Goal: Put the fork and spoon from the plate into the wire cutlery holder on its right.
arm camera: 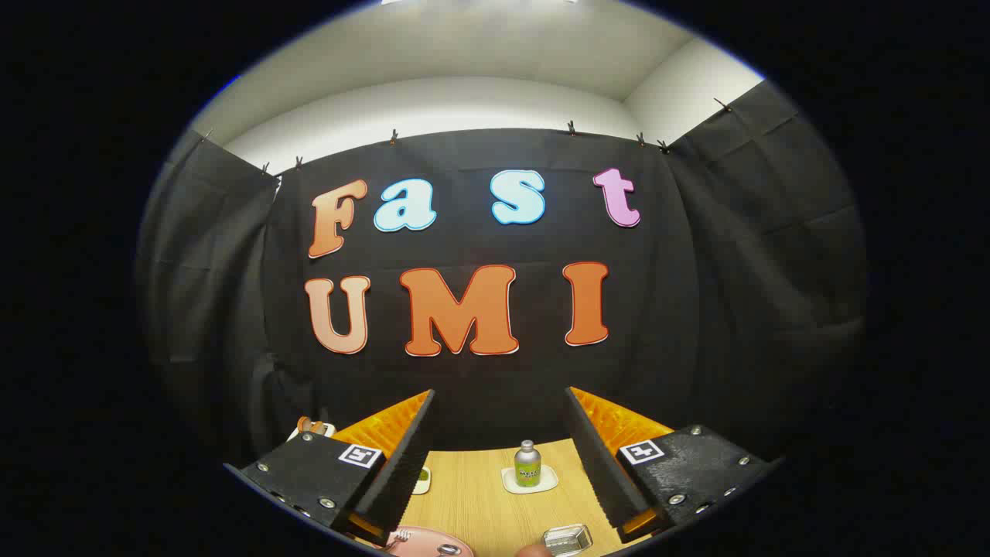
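Tongs hang wide open and empty above the table, probably for approach; pink plate lies near, wire holder to its right.

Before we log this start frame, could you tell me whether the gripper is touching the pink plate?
Apart. In the gripper view, the open gripper is held above the table, and the pink plate lies lower down beside the left finger, with cutlery on it.

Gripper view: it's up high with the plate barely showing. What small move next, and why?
Probably tilt the gripper down toward the pink plate. Its fingers are spread open and hold nothing, aimed across the wooden table at the small bottle, while the plate with the cutlery sits low beneath them, left of the wire holder.
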`<state>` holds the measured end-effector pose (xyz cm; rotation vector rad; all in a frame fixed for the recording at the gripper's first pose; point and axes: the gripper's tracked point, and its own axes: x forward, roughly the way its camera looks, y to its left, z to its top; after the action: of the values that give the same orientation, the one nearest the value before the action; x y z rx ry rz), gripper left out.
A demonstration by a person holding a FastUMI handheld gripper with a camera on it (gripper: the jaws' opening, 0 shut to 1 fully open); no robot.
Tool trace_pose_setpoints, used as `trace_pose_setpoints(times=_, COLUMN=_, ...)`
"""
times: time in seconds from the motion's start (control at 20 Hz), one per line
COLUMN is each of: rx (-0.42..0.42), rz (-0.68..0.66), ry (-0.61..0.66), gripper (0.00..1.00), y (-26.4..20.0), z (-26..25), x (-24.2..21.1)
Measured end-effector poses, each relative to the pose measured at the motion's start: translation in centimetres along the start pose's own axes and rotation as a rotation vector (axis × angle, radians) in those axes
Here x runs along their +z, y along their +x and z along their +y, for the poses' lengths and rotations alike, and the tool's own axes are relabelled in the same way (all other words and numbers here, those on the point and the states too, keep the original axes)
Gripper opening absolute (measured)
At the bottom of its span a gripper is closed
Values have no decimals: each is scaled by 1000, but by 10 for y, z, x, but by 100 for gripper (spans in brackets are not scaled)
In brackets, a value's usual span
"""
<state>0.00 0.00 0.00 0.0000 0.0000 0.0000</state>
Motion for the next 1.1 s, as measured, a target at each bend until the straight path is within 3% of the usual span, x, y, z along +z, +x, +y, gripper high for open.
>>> trace_pose_setpoints(times=0.55, rx=-28, rz=52, ry=76, gripper=95, y=1, z=-15, x=-12)
trace_pose_setpoints(times=0.85, rx=-12, rz=36, ry=51, gripper=95, y=8, z=-3, x=-10)
trace_pose_setpoints(times=1.1, rx=19, rz=133, ry=17, gripper=95, y=4, z=14, x=-57)
